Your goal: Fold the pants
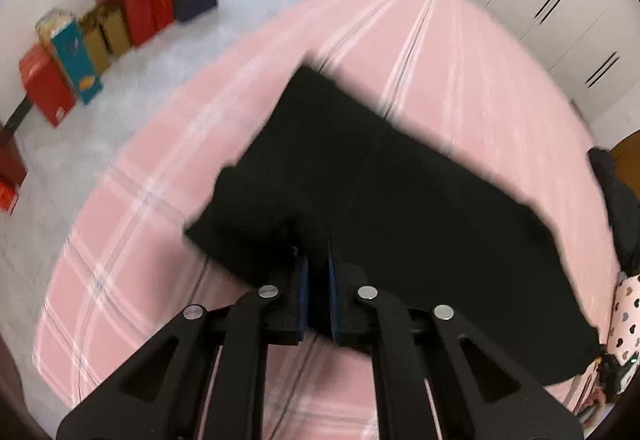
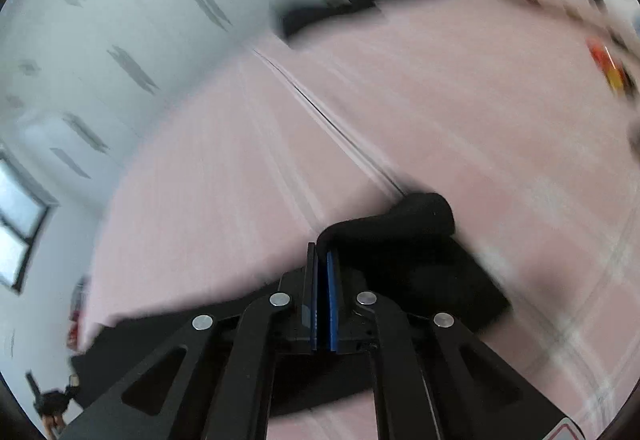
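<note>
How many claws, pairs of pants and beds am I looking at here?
claws: 2, the left claw and the right claw, each shut on the fabric
black pants: 1
pink checked bed: 1
Total: 4

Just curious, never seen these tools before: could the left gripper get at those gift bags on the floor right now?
Probably not. The left gripper is shut on the black pants over the pink bedsheet, and the gift bags stand far off along the wall.

Matt black cloth pants (image 1: 400,176); smooth pink checked cloth bedsheet (image 1: 460,52).
</note>
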